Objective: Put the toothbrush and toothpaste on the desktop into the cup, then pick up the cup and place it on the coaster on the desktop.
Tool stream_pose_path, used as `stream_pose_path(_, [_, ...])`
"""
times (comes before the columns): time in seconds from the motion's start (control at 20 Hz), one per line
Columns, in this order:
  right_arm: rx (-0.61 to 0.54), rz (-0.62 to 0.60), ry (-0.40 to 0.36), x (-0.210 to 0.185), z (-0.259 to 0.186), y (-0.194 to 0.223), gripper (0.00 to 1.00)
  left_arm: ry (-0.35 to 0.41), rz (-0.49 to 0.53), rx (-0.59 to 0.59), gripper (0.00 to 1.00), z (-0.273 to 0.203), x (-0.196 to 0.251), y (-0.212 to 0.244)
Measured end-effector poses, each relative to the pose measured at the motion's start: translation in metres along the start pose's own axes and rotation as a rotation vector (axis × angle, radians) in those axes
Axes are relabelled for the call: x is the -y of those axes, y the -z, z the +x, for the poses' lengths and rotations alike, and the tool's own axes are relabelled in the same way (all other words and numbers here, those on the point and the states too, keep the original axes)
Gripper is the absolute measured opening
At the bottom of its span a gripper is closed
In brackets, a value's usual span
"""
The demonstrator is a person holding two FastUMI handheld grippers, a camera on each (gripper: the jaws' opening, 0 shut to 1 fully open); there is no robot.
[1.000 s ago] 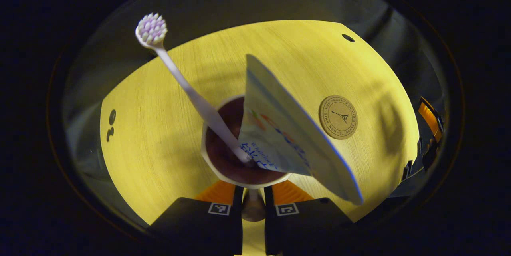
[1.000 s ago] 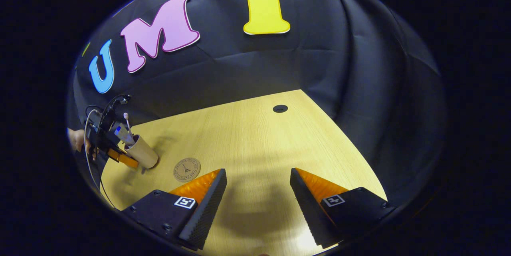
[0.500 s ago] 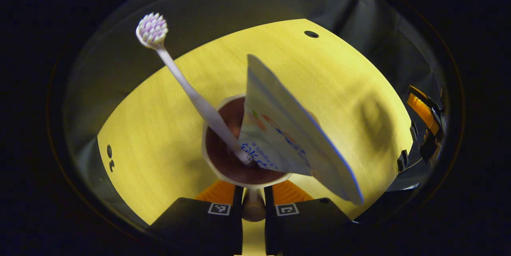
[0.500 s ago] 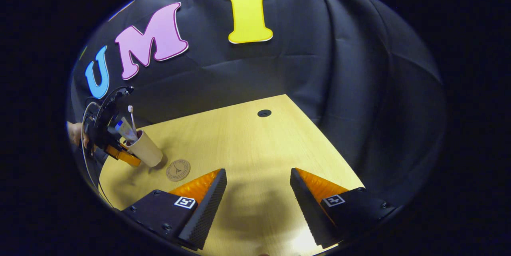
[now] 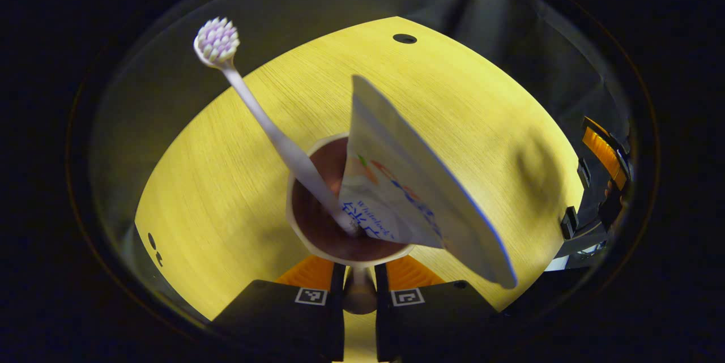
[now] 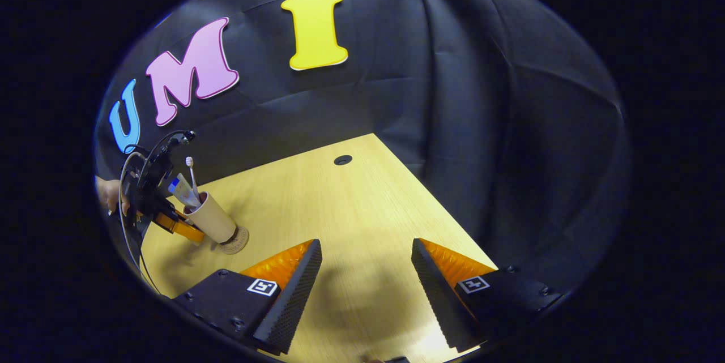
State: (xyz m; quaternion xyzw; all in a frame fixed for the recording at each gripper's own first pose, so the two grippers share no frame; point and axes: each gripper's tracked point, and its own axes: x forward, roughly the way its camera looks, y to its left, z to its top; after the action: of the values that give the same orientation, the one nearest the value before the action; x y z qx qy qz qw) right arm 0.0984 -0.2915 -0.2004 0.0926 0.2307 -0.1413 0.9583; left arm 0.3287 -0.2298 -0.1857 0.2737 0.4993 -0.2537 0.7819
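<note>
Where black cloth (image 6: 453, 97) drapes, wooden desktop (image 6: 340, 210) ends.

The bench (image 6: 362, 210) is a pale wood-grain top, brightly lit, ending against the black cloth wall. A small dark round hole (image 6: 342, 159) sits near its far edge. Toward the left in the right gripper view, a round cork coaster (image 6: 237, 240) lies flat on the bench, with the cup (image 6: 212, 219) over its left part; whether the cup touches it cannot be told
</note>
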Motion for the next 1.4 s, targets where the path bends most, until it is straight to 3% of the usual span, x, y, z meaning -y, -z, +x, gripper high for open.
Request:
stream_pose_path(0.65, [0.008, 0.016, 0.002, 0.012, -0.008, 0.005, 0.98, -0.02, 0.013, -0.031, 0.31, 0.012, 0.015, -0.002])
stream_pose_path(0.8, [0.011, 0.016, -0.007, 0.007, -0.007, 0.004, 0.98, -0.04, 0.008, -0.002, 0.4, 0.006, 0.008, -0.004])
stream_pose_path(0.85, [0.011, 0.013, -0.012, 0.004, -0.008, 0.003, 0.98, -0.043, 0.0, 0.014, 0.53, 0.002, 0.007, -0.005])
stream_pose_path(0.9, [0.011, 0.007, -0.018, 0.0, -0.009, 0.002, 0.98, -0.044, -0.009, 0.024, 0.54, -0.002, 0.007, -0.004])
stream_pose_path(1.05, [0.024, -0.03, -0.039, -0.017, -0.014, -0.007, 0.98, -0.048, -0.052, 0.086, 0.9, -0.025, 0.004, 0.0])
stream_pose_path(1.2, [0.035, -0.019, -0.07, -0.039, -0.021, -0.022, 0.98, -0.1, -0.093, 0.189, 0.99, -0.06, -0.008, 0.005])
stream_pose_path(1.4, [0.077, -0.038, -0.104, -0.073, -0.038, -0.048, 0.98, -0.206, -0.098, 0.366, 0.98, -0.126, -0.022, 0.01])
